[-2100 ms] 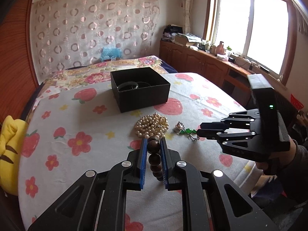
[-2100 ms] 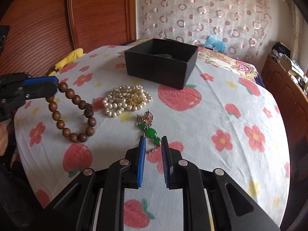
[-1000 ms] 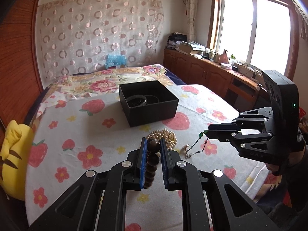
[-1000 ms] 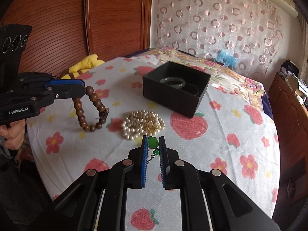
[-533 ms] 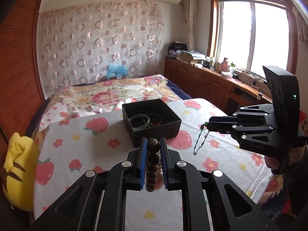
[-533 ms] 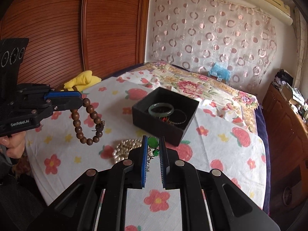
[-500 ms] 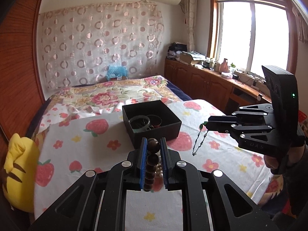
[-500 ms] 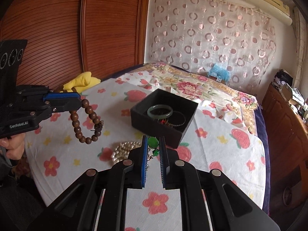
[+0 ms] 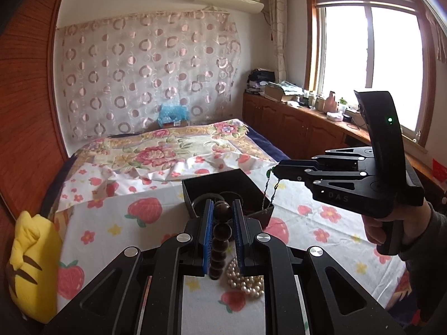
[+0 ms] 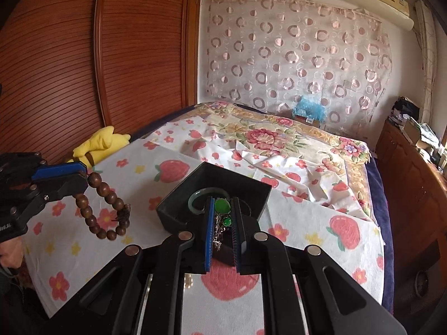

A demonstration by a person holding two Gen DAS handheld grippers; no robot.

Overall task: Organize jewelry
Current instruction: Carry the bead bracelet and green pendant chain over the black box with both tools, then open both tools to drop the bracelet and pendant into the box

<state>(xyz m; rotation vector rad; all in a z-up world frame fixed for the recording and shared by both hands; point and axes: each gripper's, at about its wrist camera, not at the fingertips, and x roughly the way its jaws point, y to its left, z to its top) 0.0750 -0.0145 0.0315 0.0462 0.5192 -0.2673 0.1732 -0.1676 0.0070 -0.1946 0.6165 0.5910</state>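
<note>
My left gripper [image 9: 222,208] is shut on a brown wooden bead bracelet [image 9: 220,240], whose loop hangs below the fingers [image 10: 104,209] in the right wrist view. My right gripper [image 10: 222,205] is shut on a green-stone pendant necklace [image 10: 222,206]; its thin chain [image 9: 268,192] dangles over the near right corner of the open black box [image 9: 223,184]. A pale green bangle [image 10: 195,198] and other rings lie inside the box [image 10: 245,187]. A pile of pearls [image 9: 245,279] stays on the strawberry-print cloth [image 9: 111,223] under my left gripper.
A yellow plush toy [image 9: 30,265] lies at the cloth's left edge. Behind the box is a floral bedspread [image 9: 156,150]. A wooden sliding wardrobe [image 10: 83,55] stands on the left, low wooden cabinets [image 9: 307,131] under the window on the right. A person's hand [image 9: 396,223] holds the right gripper.
Both grippers have risen and moved toward the black box. The necklace chain now hangs over the box's corner, and the pearls have slid down under my left gripper's fingers.
</note>
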